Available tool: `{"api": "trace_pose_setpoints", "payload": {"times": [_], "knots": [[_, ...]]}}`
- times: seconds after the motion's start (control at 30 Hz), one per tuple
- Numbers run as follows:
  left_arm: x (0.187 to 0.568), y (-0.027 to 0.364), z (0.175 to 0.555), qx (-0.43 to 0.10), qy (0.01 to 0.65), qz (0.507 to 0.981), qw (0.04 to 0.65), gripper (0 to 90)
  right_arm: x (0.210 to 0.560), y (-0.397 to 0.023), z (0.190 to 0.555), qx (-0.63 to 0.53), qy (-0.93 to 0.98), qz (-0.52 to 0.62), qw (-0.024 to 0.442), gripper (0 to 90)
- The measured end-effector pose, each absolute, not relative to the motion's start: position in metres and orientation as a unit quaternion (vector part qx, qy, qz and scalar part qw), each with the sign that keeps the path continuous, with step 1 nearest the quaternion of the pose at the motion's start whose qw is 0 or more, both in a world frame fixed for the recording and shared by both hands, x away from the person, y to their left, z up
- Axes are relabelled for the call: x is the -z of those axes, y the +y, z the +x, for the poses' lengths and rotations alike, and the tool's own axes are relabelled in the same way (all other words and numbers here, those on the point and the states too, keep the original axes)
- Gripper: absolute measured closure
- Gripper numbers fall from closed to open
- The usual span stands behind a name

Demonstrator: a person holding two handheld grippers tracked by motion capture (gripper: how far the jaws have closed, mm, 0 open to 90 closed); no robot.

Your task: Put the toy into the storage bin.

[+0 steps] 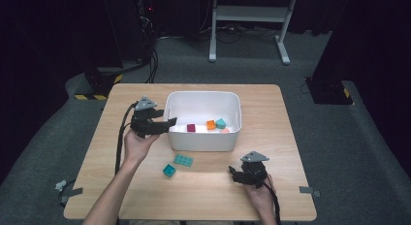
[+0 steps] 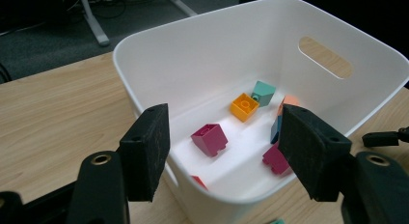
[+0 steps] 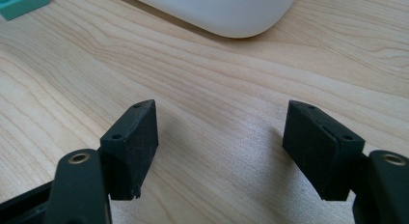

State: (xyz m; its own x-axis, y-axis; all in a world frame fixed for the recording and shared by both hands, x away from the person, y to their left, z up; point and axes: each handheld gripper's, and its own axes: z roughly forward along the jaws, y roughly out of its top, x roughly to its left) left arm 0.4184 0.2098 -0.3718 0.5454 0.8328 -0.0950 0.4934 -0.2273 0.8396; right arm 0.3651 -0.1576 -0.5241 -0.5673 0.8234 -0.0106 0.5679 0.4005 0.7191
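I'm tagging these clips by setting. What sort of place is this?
Probably a lab or recording studio, not a home: a small wooden table on grey carpet, black curtains all round, a metal stand's base with cables behind, and hazard-striped weights on the floor.

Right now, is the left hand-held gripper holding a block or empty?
Empty. The left hand-held gripper has its jaws apart over the white bin, nothing between its pads; the magenta block lies loose on the bin floor.

Table [image 1: 271, 104]: light wood-grain top, rounded corners, standing on grey carpet. On it: 1 white bin [image 1: 203, 140] at centre rear; 1 flat green plate brick [image 1: 183, 160] and 1 teal cube brick [image 1: 169, 170] just before the bin, near each other.
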Motion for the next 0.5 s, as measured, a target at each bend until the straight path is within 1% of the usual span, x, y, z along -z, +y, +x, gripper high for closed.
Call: {"api": "trace_pose_setpoints", "payload": {"times": [0.17,0.5], "knots": [[0.374,0.224,0.408,-0.192,0.445,0.749,0.453,35.4,0.524,-0.158,0.365,-0.343,0.816,0.426,0.186,28.1],[0.387,0.235,0.388,-0.192,0.447,0.751,0.446,34.9,0.524,-0.158,0.365,-0.344,0.816,0.426,0.186,28.1]]}}
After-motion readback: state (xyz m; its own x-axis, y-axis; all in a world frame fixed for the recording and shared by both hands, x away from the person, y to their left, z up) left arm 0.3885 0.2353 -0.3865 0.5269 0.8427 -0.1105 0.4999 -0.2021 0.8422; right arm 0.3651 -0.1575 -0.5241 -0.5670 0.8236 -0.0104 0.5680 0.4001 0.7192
